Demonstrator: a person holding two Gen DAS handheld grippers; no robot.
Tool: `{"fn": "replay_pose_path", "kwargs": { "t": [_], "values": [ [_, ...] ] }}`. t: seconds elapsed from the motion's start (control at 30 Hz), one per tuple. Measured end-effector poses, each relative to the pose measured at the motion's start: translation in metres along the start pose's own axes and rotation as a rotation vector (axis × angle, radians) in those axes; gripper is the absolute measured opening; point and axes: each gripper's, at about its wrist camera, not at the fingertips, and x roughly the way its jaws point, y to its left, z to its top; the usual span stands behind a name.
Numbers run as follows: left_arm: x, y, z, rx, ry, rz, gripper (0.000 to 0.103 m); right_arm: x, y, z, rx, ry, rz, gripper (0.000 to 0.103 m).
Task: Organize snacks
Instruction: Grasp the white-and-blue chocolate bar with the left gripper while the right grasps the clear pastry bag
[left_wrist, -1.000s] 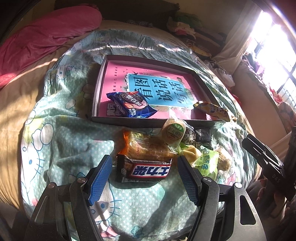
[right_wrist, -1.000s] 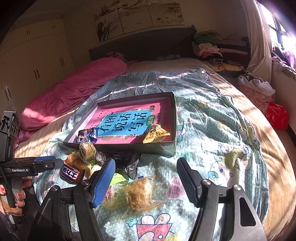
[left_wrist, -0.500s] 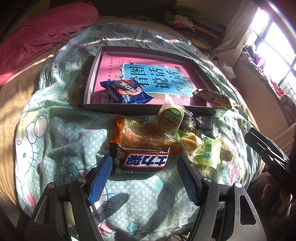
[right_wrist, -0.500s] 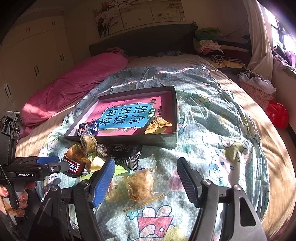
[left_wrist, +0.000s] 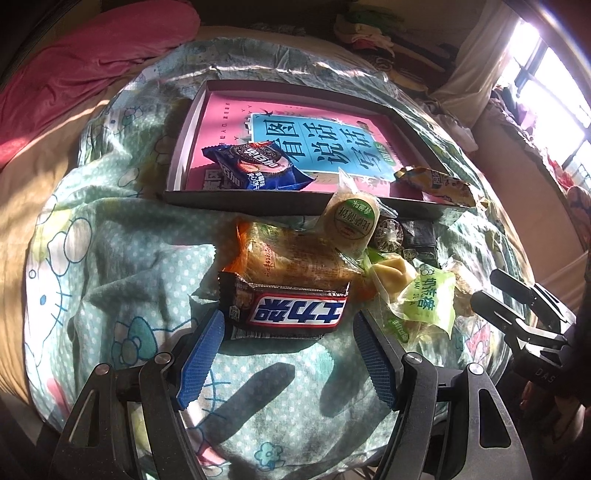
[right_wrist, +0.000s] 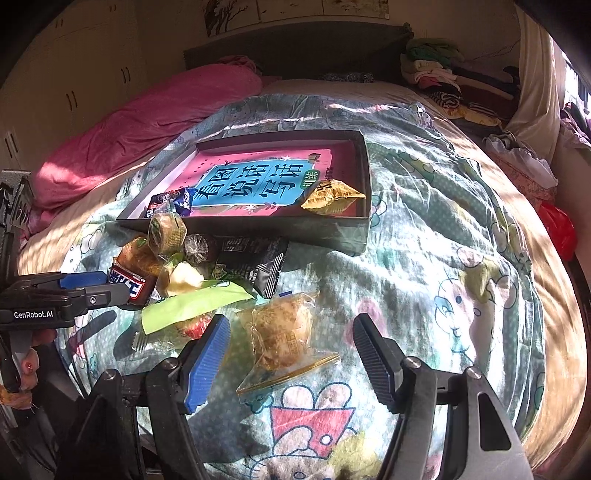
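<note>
I saw a mint-green quilt (left_wrist: 122, 258) with white dots and cartoon cats. The tray (left_wrist: 236, 201) was dark grey, lined in pink with a blue panel of black characters. A dark blue cookie pack (left_wrist: 255, 168) lay in it. The chocolate bar (left_wrist: 291, 308) was brown with white letters on blue, edged red. My gripper pads (right_wrist: 205, 360) were blue; the blanket (right_wrist: 147, 122) plain pink.

Glossy snack wrappers (left_wrist: 295, 314), cotton quilt (left_wrist: 129, 258)
</note>
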Motion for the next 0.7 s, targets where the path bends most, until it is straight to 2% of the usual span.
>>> {"fn": "replay_pose_path", "kwargs": {
  "t": [0.3,0.7],
  "values": [
    [0.007,-0.001,-0.002,0.0,0.013,0.002,0.074,0.027,0.007,-0.006,-0.059,0.102,-0.061,0.069],
    [0.014,0.0,-0.001,-0.018,0.015,0.019,0.074,0.045,0.01,-0.002,-0.119,0.091,-0.074,0.069]
  ]
}}
